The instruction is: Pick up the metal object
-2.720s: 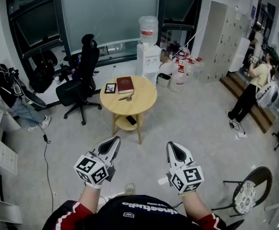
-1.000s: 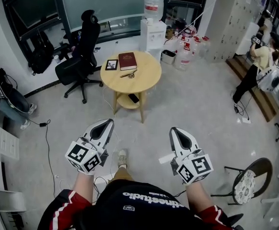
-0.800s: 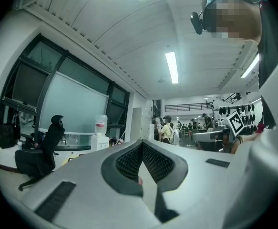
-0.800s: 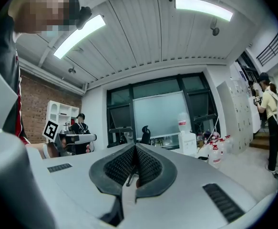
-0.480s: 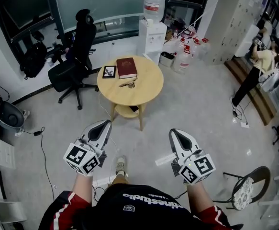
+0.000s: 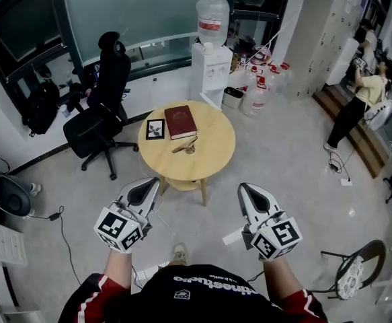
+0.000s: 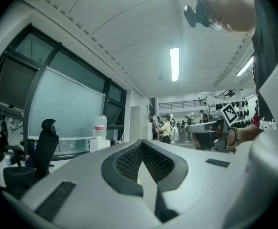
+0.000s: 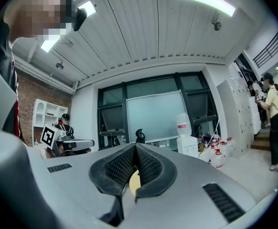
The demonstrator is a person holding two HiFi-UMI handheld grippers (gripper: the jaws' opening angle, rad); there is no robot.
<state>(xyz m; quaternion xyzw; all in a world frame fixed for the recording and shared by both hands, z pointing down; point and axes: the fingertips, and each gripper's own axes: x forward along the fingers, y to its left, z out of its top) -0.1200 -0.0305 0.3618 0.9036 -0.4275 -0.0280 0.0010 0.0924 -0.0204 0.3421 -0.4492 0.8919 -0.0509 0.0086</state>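
A small metal object (image 6: pixel 185 147) lies on the round wooden table (image 6: pixel 216 150), just in front of a dark red book (image 6: pixel 181 122) and right of a small framed picture (image 6: pixel 155 129). My left gripper (image 6: pixel 146 187) and right gripper (image 6: pixel 245 191) are held side by side near my body, short of the table's near edge and well apart from the object. Both are shut with nothing between the fingers. In the left gripper view the left gripper (image 7: pixel 141 148) has its pads pressed together. In the right gripper view the right gripper (image 8: pixel 135 150) shows the same, and neither view shows the object.
A black office chair (image 6: pixel 100 113) stands left of the table. A water dispenser (image 6: pixel 211 59) and several water jugs (image 6: pixel 257 89) are behind it. A person (image 6: pixel 358 103) stands at the far right by steps. A cushioned chair (image 6: pixel 354 273) is at my lower right. A cable (image 6: pixel 58 227) runs on the floor.
The table with the book and metal object has come nearer and lower in the head view. Both grippers stay shut in front of my body.
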